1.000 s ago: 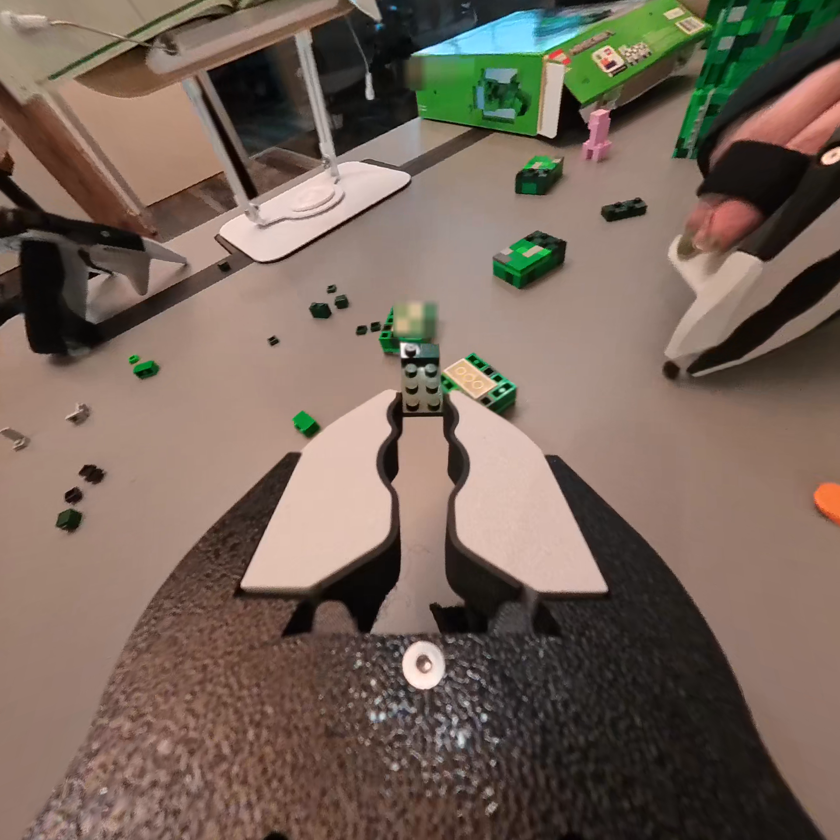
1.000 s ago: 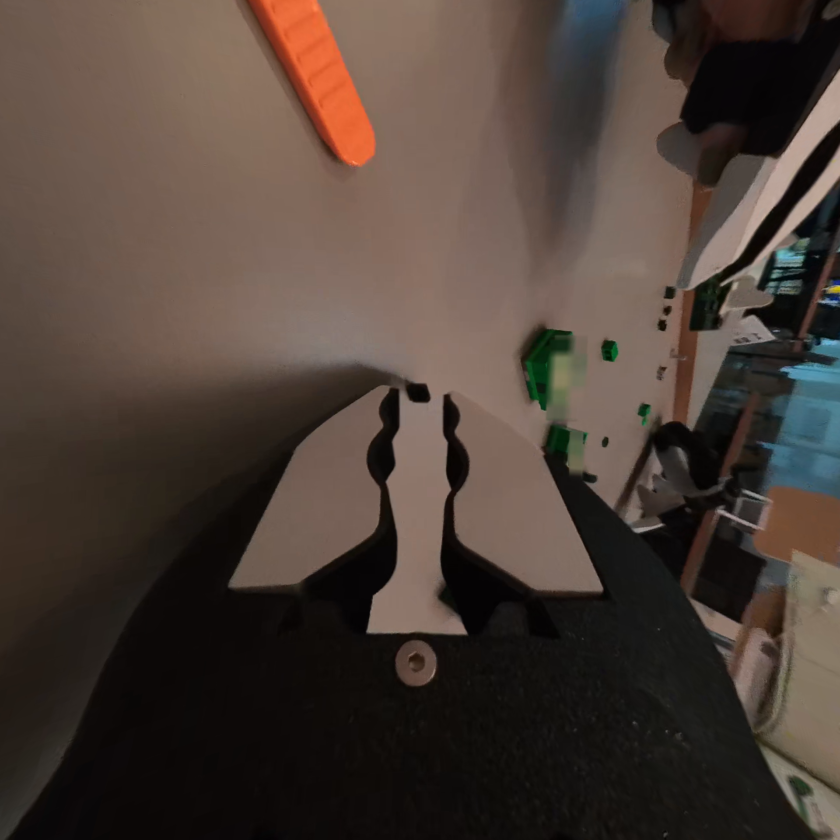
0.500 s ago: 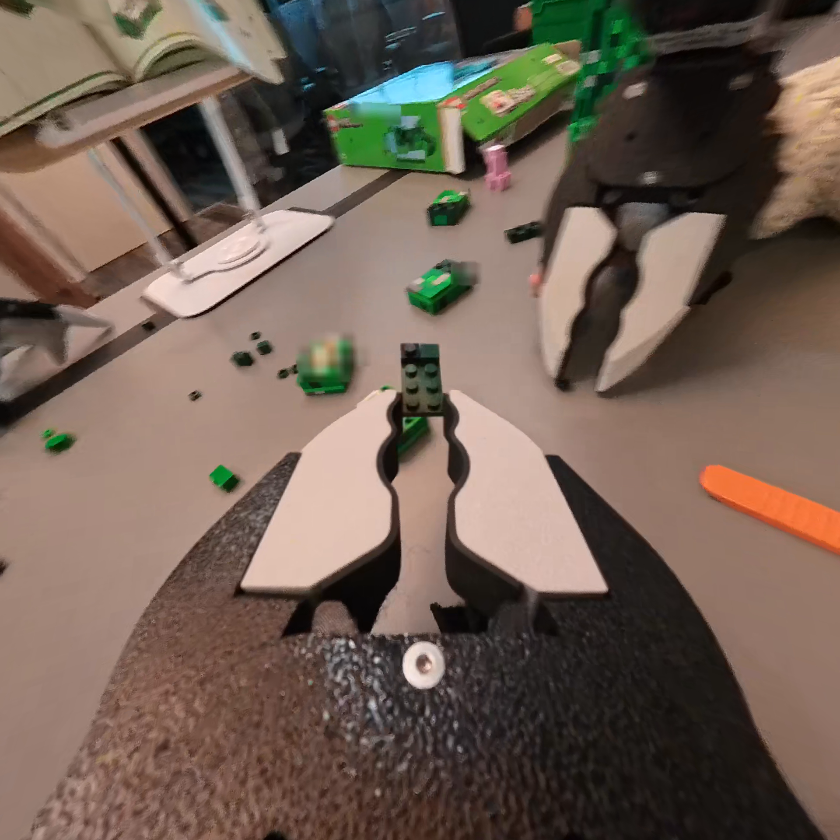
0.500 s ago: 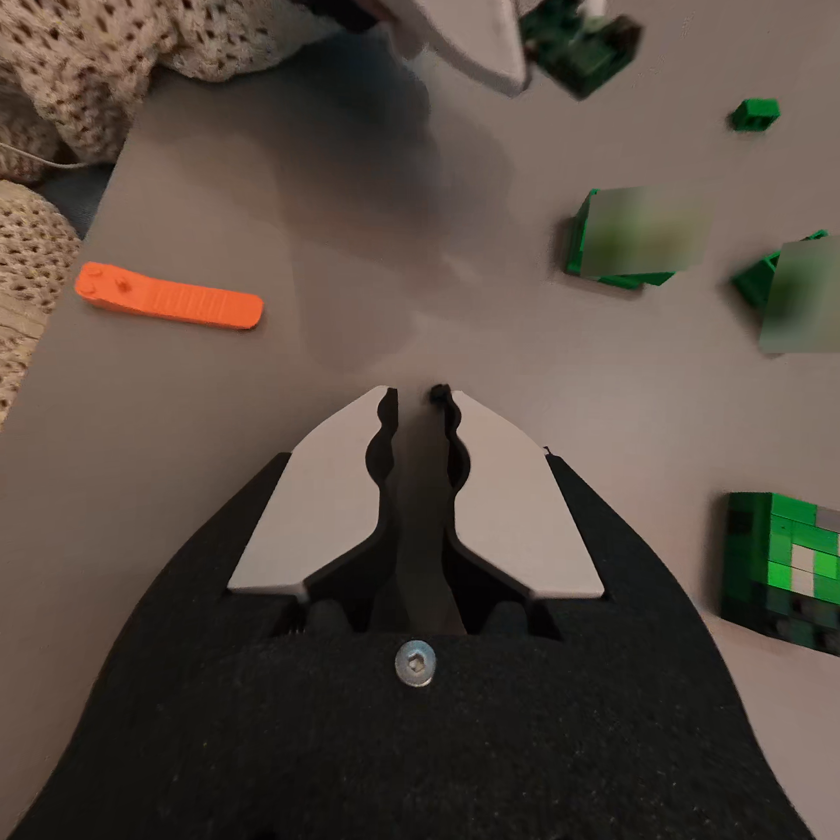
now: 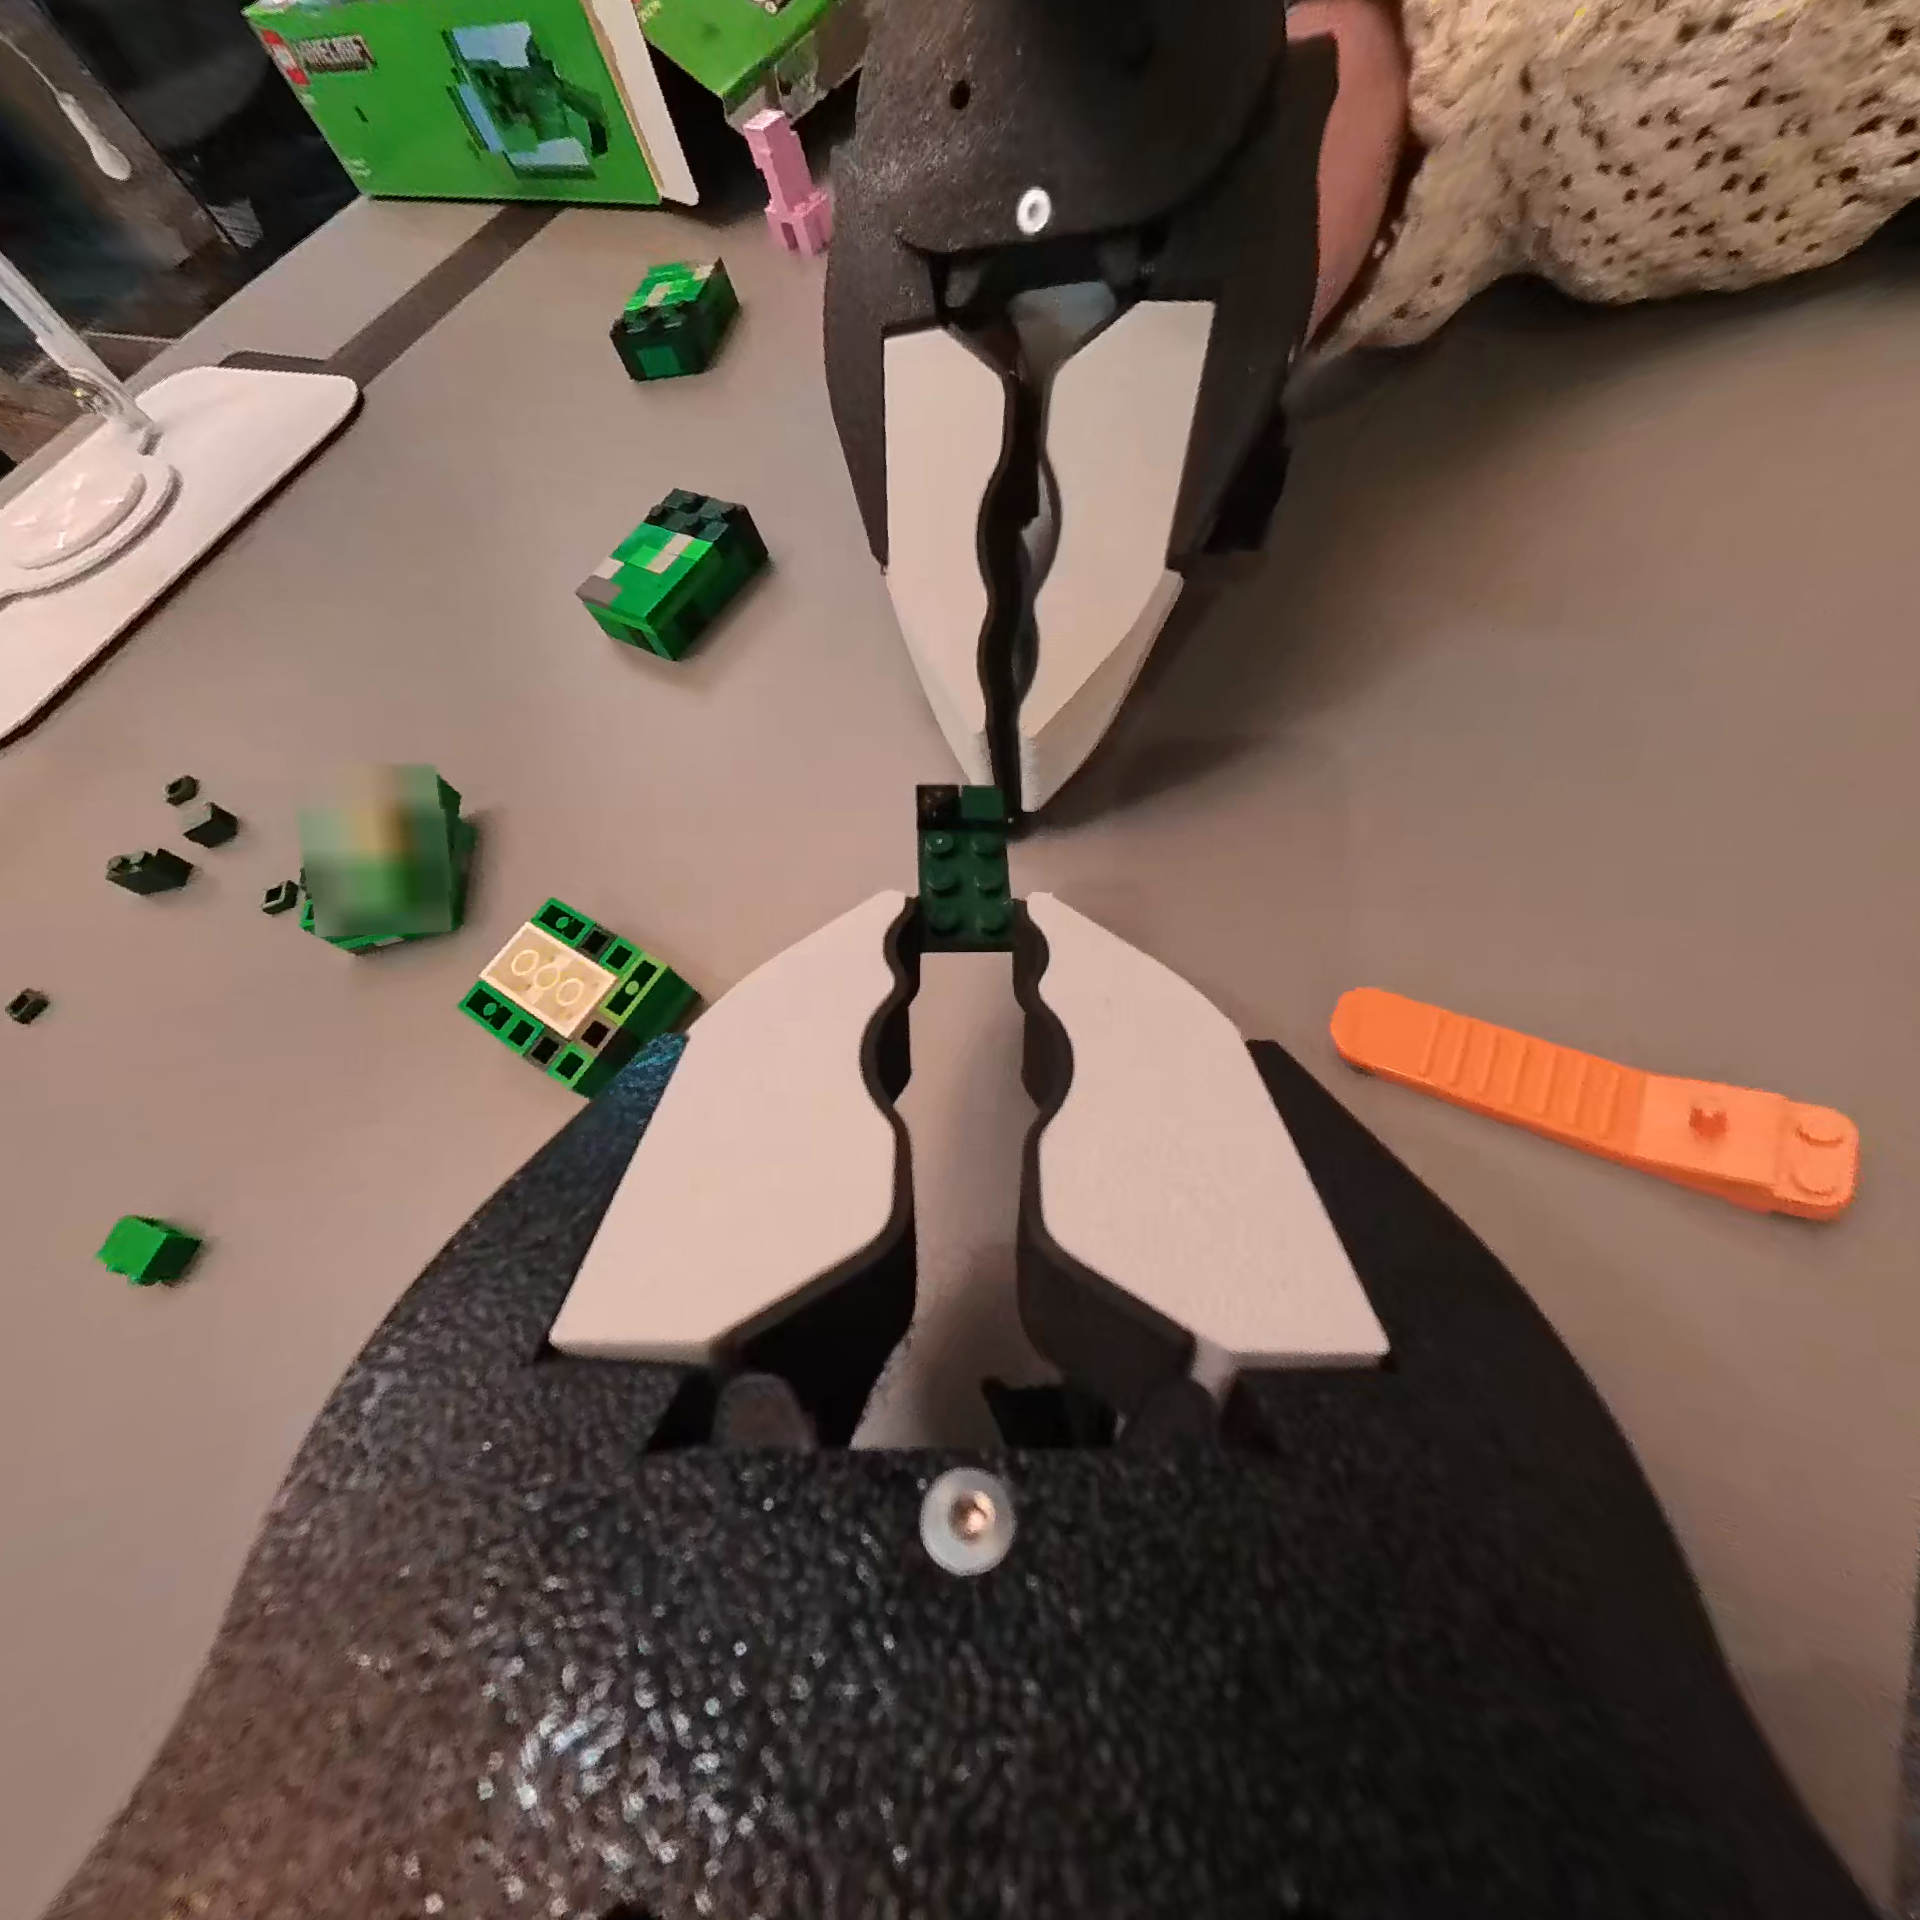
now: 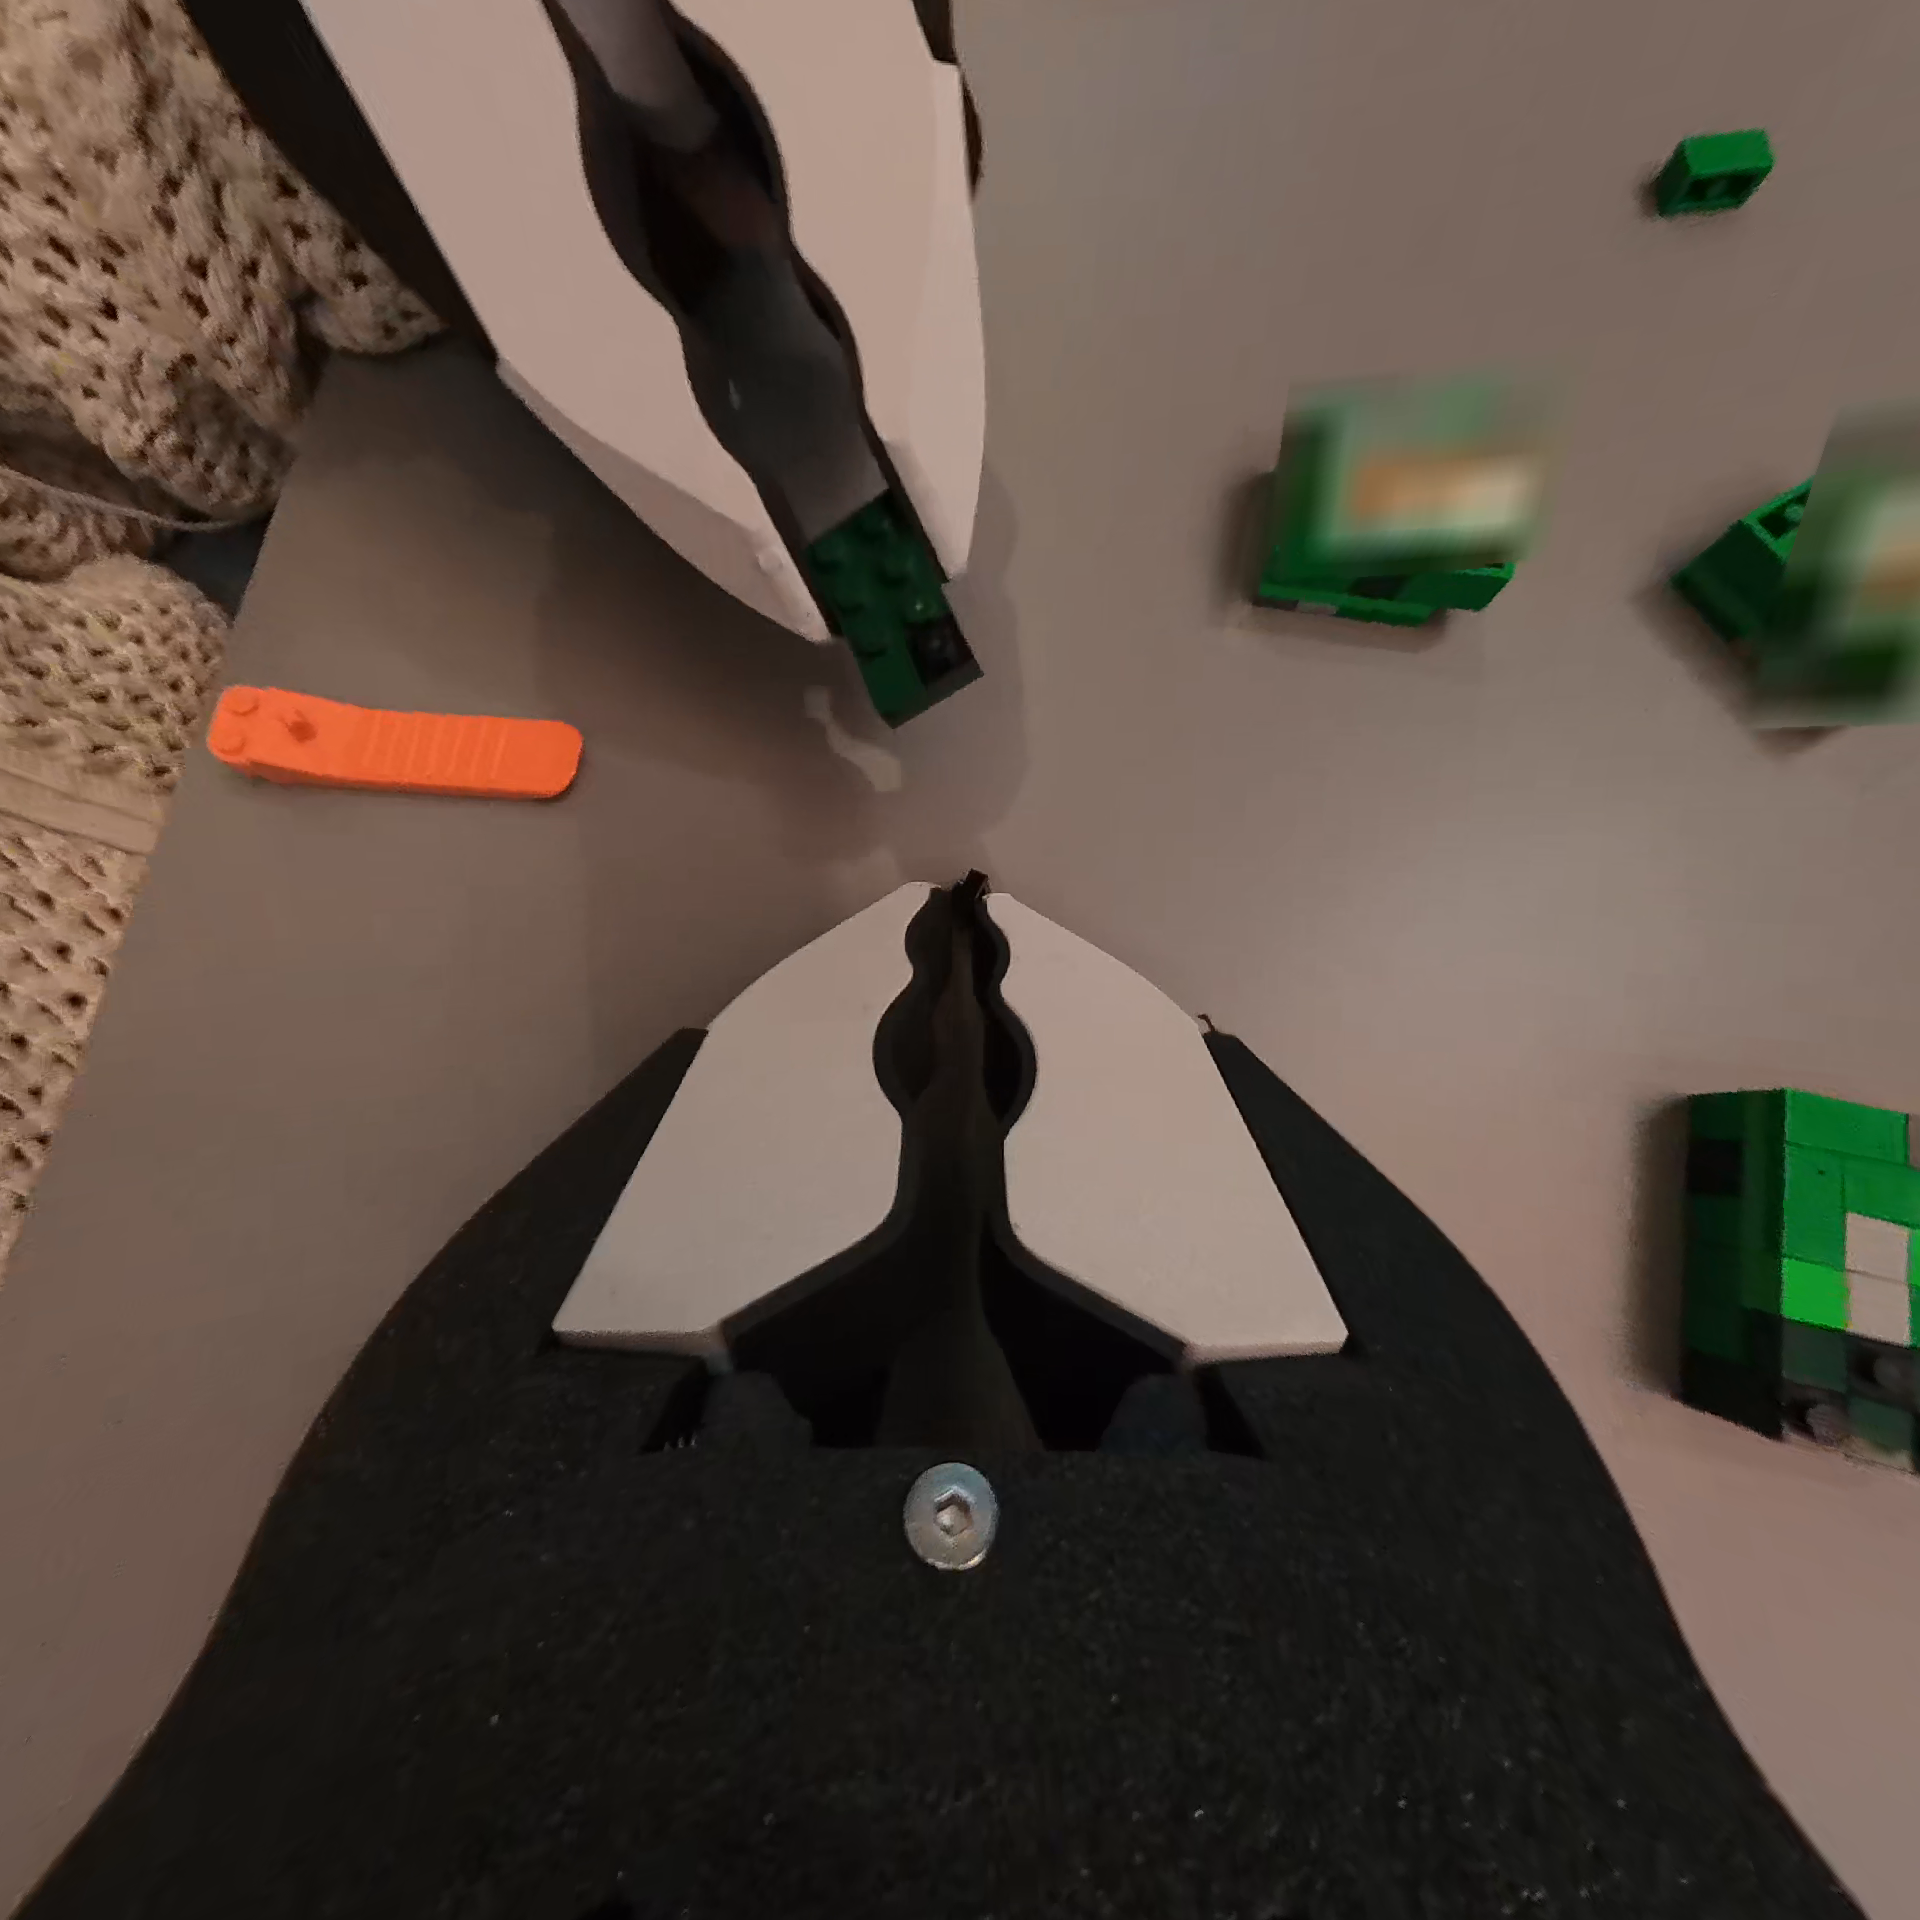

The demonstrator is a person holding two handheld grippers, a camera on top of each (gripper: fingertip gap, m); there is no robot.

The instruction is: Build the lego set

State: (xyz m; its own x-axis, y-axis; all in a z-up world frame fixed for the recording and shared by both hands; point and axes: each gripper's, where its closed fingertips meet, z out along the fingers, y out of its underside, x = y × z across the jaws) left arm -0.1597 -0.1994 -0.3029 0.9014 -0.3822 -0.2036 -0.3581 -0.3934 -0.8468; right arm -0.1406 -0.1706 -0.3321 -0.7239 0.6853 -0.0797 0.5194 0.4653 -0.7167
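Observation:
My left gripper (image 5: 964,920) is shut on a dark green studded plate (image 5: 966,883) that sticks out past its fingertips, with a small black and a green piece on its far end. My right gripper (image 5: 1003,795) faces it from the far side, its tips just beyond the plate's far end. In the right wrist view my right gripper (image 6: 968,896) is nearly closed on a tiny black piece (image 6: 971,883) at its very tip. The left gripper (image 6: 883,623) with the plate (image 6: 899,623) hangs just ahead of it, a small gap apart.
An orange brick separator (image 5: 1590,1101) lies on the grey table at right. Green sub-builds (image 5: 673,577) (image 5: 673,317) and a tan-topped one (image 5: 577,992) lie at left with several loose small pieces. A green box (image 5: 468,94), pink figure (image 5: 790,177) and white stand base (image 5: 156,468) sit behind. Some 5 cm of space lies between my two pairs of fingers.
My right gripper swung round to face the left one, closed tighter on the black piece and came up to the plate's far end. The left gripper shifted right with the plate.

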